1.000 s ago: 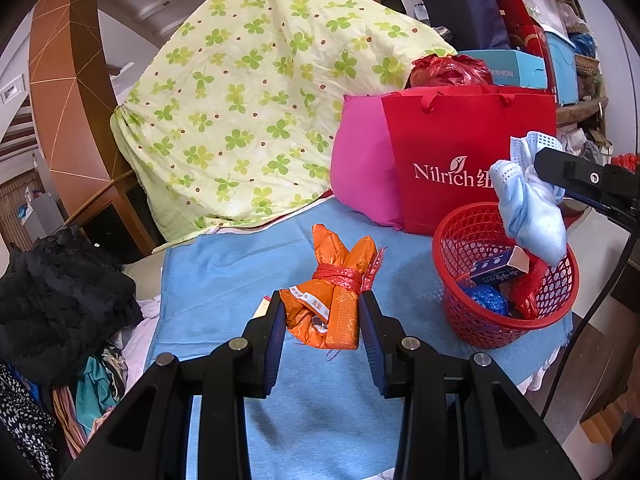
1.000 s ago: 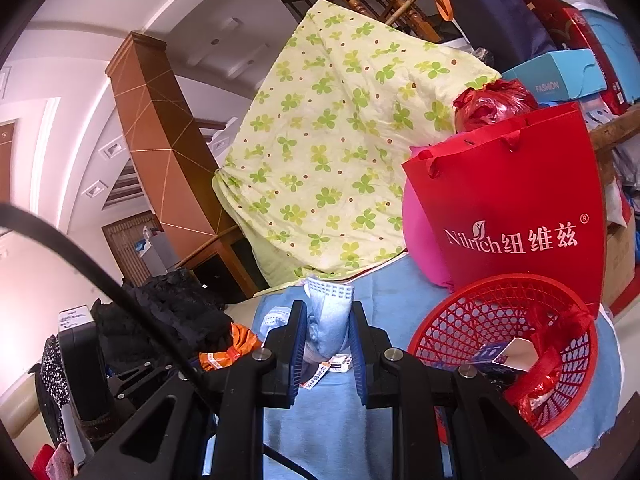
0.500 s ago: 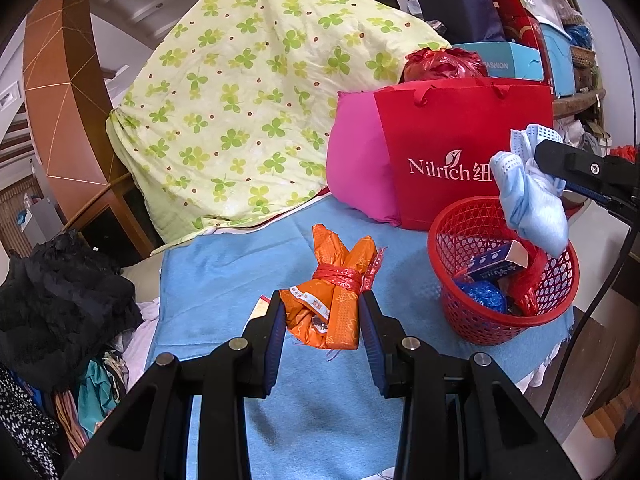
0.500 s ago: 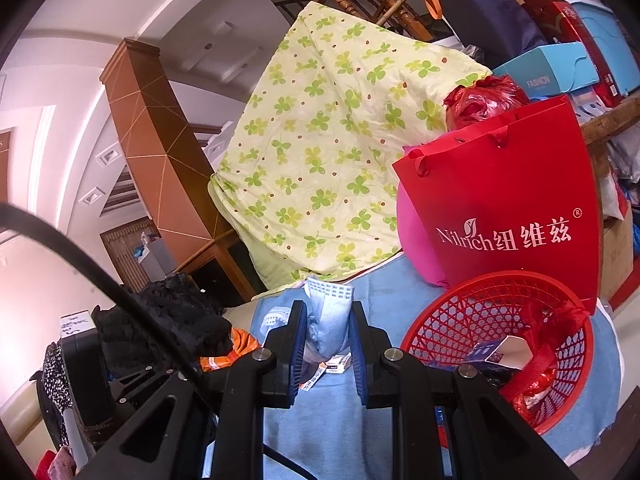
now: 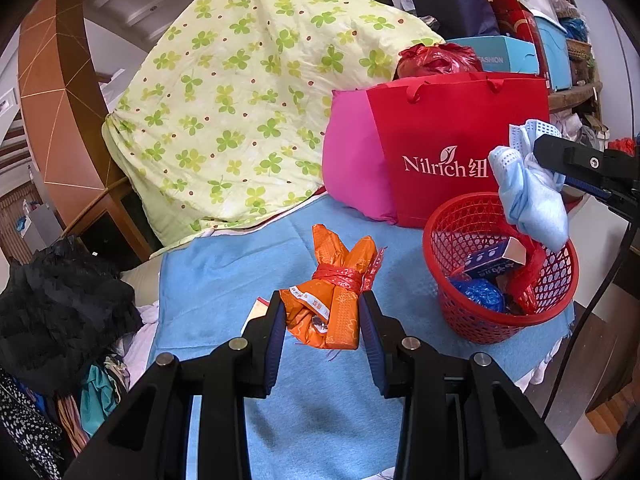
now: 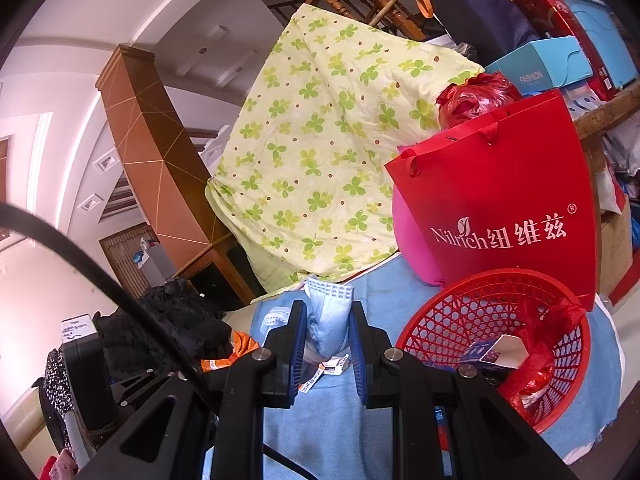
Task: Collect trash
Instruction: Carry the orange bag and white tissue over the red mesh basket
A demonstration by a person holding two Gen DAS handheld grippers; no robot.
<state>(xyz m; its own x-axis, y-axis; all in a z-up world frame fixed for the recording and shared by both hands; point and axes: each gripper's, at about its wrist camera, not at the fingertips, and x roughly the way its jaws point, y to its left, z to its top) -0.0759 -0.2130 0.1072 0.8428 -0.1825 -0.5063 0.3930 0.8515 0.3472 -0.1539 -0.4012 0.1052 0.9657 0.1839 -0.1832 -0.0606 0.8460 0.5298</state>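
My left gripper point(image 5: 322, 312) is shut on an orange wrapped bundle point(image 5: 334, 300) tied with red ribbon, held low over the blue cloth point(image 5: 224, 272). A red mesh basket point(image 5: 480, 326) stands to its right, with a blue box, a blue ball and red plastic inside. In the same view my right gripper point(image 5: 560, 160) reaches in from the right edge, holding a crumpled light-blue mask point(image 5: 528, 200) above the basket's rim. The right wrist view shows that gripper point(image 6: 329, 320) shut on the mask point(image 6: 330, 316), with the basket point(image 6: 440, 320) to the lower right and the orange bundle point(image 6: 240, 342) at the left.
A red paper bag point(image 5: 452, 152) and a pink bag point(image 5: 352, 160) stand right behind the basket. A floral quilt point(image 5: 240, 112) rises at the back. Black clothing point(image 5: 60, 300) is piled at the left. Small packets point(image 6: 328, 368) lie on the cloth. A black cable point(image 5: 592, 300) hangs at the right.
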